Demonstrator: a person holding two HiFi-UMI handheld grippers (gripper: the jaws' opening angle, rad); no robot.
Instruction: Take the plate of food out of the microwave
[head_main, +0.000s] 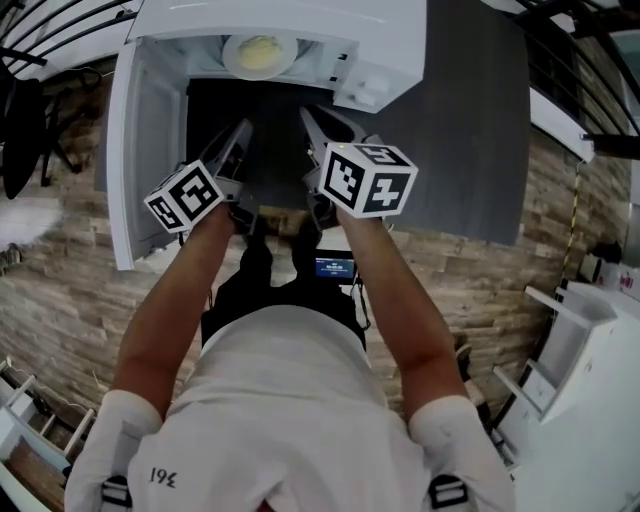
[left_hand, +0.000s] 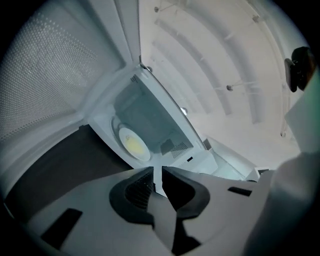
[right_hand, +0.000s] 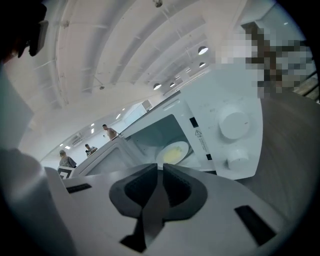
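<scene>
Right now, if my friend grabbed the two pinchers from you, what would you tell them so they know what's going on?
Left gripper: jaws together, holding nothing, aimed into the open microwave.
Right gripper: also shut and empty, facing the opening.
Plate of food: inside the microwave with yellow food on it; neither gripper touches it.
Done: the door is swung open on the left side.
Left to do: open the jaws, reach in, grip the plate's rim, probably with both grippers to keep it level, and bring it out, maybe onto the grey surface.
</scene>
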